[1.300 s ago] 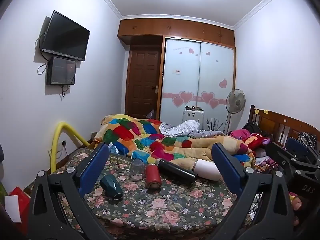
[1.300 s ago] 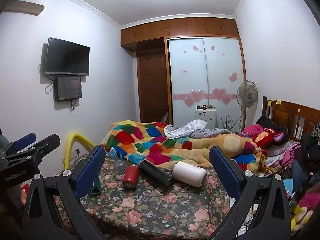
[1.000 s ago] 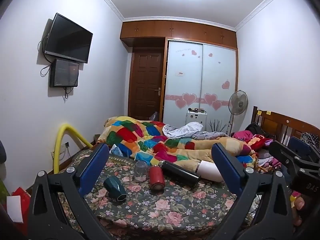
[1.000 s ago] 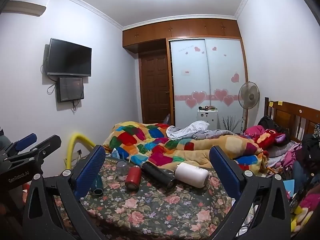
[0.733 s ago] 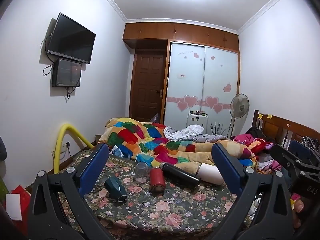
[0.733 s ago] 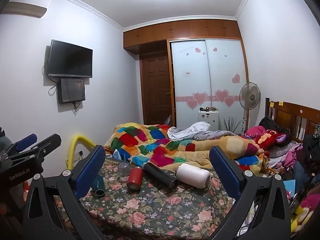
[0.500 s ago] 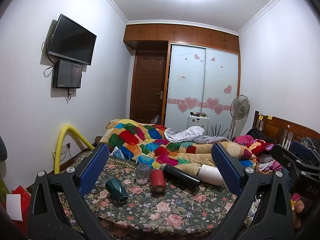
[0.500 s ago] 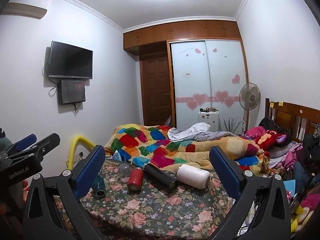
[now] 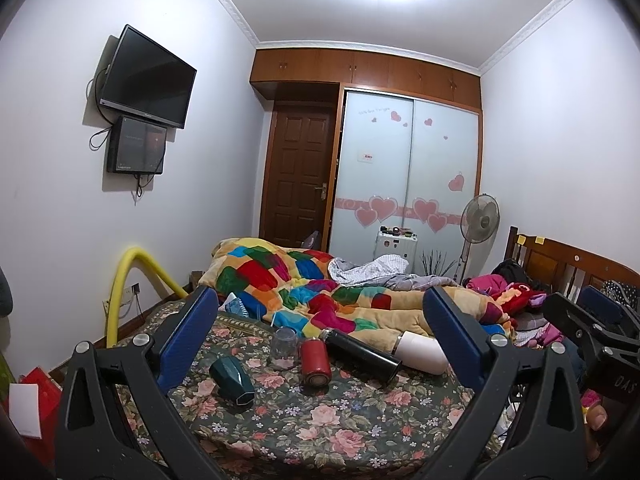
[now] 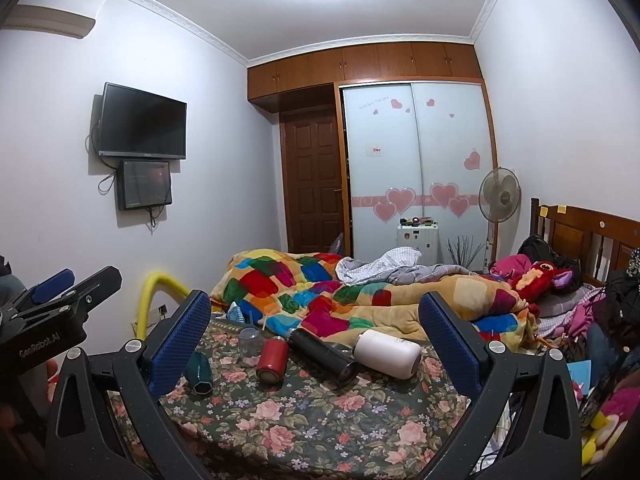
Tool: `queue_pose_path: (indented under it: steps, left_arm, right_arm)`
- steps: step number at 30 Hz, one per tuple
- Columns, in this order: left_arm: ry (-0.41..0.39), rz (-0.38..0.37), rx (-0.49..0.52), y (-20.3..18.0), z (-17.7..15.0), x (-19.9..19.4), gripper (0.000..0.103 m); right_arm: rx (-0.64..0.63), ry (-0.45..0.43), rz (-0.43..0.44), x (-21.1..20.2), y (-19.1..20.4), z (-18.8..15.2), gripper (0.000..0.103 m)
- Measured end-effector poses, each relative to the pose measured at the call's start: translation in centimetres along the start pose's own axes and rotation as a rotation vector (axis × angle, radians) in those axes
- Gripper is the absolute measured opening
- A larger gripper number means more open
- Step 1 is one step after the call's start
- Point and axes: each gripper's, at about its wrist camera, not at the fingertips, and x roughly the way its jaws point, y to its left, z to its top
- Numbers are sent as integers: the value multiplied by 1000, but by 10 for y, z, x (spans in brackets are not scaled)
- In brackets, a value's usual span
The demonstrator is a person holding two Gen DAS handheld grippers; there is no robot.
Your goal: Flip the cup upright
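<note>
Several cups lie on a floral-covered table (image 9: 360, 432): a dark green faceted cup (image 9: 233, 375) on its side, a clear glass (image 9: 285, 346) standing mouth down, a red cup (image 9: 315, 361) on its side, a black flask (image 9: 360, 354) and a white cup (image 9: 422, 356) lying down. They also show in the right wrist view: green cup (image 10: 200, 372), glass (image 10: 250, 346), red cup (image 10: 272, 359), black flask (image 10: 324, 354), white cup (image 10: 388, 353). My left gripper (image 9: 320, 336) is open and empty, well short of the cups. My right gripper (image 10: 314, 334) is open and empty, also held back.
A bed with a colourful patchwork quilt (image 9: 304, 284) lies behind the table. A yellow hose (image 9: 120, 280) arches at the left wall. Plush toys and clothes (image 10: 552, 280) pile at the right by the wooden headboard (image 10: 592, 232). A fan (image 9: 480, 220) stands by the wardrobe.
Both views have tilted up and back a little, so the table and cups sit lower and slightly smaller. Both grippers stay open. No cup has moved.
</note>
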Motion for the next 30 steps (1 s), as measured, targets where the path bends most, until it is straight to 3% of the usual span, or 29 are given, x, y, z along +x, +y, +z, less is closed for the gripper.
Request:
queue_pose_path:
  steps: [30]
  left_arm:
    - [-5, 6, -7, 8, 2, -3, 103]
  right_arm:
    - [10, -6, 0, -3, -1, -1, 103]
